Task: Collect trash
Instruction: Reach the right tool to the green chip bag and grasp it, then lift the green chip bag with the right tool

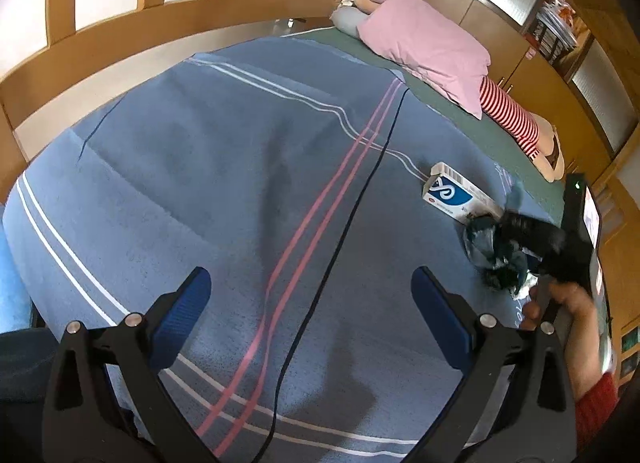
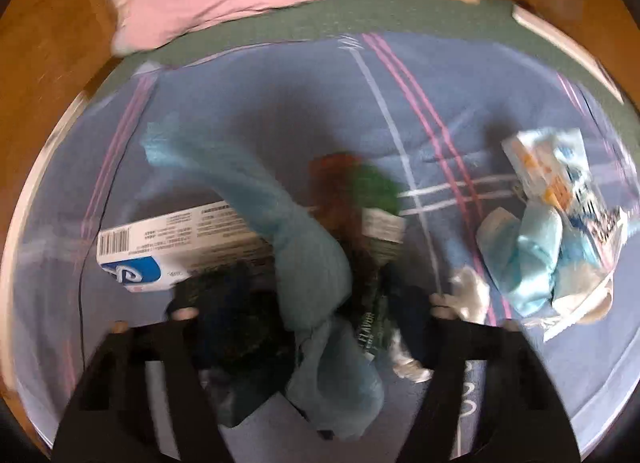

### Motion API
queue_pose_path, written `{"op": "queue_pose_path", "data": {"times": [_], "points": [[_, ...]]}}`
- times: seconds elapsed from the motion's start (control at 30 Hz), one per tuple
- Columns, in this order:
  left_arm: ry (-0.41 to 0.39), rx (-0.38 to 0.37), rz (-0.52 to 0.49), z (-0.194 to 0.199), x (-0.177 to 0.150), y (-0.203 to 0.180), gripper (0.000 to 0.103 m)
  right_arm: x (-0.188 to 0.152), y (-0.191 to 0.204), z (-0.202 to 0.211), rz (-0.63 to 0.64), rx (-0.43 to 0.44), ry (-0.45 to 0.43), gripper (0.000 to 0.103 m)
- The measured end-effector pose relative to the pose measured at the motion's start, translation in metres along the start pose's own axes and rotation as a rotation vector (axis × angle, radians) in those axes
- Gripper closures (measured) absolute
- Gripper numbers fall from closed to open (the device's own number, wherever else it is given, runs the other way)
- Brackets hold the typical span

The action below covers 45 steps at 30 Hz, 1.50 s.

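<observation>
Right tongs [image 2: 312,323] straddle a soft, light crumpled wrapper [image 2: 372,263] on the bed [image 2: 460,103]; grip uncertain. Pinch its bunched middle. Left tongs [image 1: 312,315] gape empty.

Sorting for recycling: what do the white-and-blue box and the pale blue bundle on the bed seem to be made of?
The box looks like thin printed cardboard, smooth: sharp folded edges, a barcode and fine print. The pale blue bundle looks like soft tissue or thin nonwoven, matte and crumpled into loose folds; blur leaves that open.
</observation>
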State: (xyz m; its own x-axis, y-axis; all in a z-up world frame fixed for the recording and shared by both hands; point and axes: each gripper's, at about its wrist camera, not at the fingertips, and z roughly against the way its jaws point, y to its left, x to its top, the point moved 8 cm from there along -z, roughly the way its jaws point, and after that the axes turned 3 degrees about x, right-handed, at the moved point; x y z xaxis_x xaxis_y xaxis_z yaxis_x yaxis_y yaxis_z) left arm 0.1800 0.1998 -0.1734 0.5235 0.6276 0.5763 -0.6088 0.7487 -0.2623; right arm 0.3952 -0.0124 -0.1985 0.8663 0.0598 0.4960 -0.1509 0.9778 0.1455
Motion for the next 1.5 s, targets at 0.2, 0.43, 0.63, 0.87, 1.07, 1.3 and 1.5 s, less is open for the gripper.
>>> {"op": "queue_pose_path", "data": {"times": [0.2,0.43,0.63,0.87,1.07,1.3,1.5], "points": [[0.003,-0.014,0.027,0.001,0.000,0.002,0.003,-0.035,0.013,0.023,0.088,0.155,0.085,0.068],[-0.014,0.004,0.011,0.004,-0.001,0.002,0.003,-0.105,0.027,0.063,0.152,0.343,0.194,0.068],[-0.022,0.017,-0.013,0.005,-0.002,-0.001,0.003,-0.135,0.022,0.108,0.104,0.476,0.166,0.068],[-0.016,0.019,-0.052,0.003,-0.003,-0.007,0.003,-0.133,-0.013,0.126,0.059,0.319,0.055,0.066],[-0.012,0.021,-0.092,0.001,-0.007,-0.013,0.003,-0.132,-0.049,0.126,-0.097,0.293,0.018,0.035],[-0.002,0.019,-0.091,0.000,-0.007,-0.013,0.003,-0.128,-0.068,0.132,-0.159,0.241,-0.021,0.035],[-0.010,0.002,-0.052,0.002,-0.004,-0.009,0.003,-0.141,-0.061,0.122,-0.093,0.163,0.012,0.036]]}}
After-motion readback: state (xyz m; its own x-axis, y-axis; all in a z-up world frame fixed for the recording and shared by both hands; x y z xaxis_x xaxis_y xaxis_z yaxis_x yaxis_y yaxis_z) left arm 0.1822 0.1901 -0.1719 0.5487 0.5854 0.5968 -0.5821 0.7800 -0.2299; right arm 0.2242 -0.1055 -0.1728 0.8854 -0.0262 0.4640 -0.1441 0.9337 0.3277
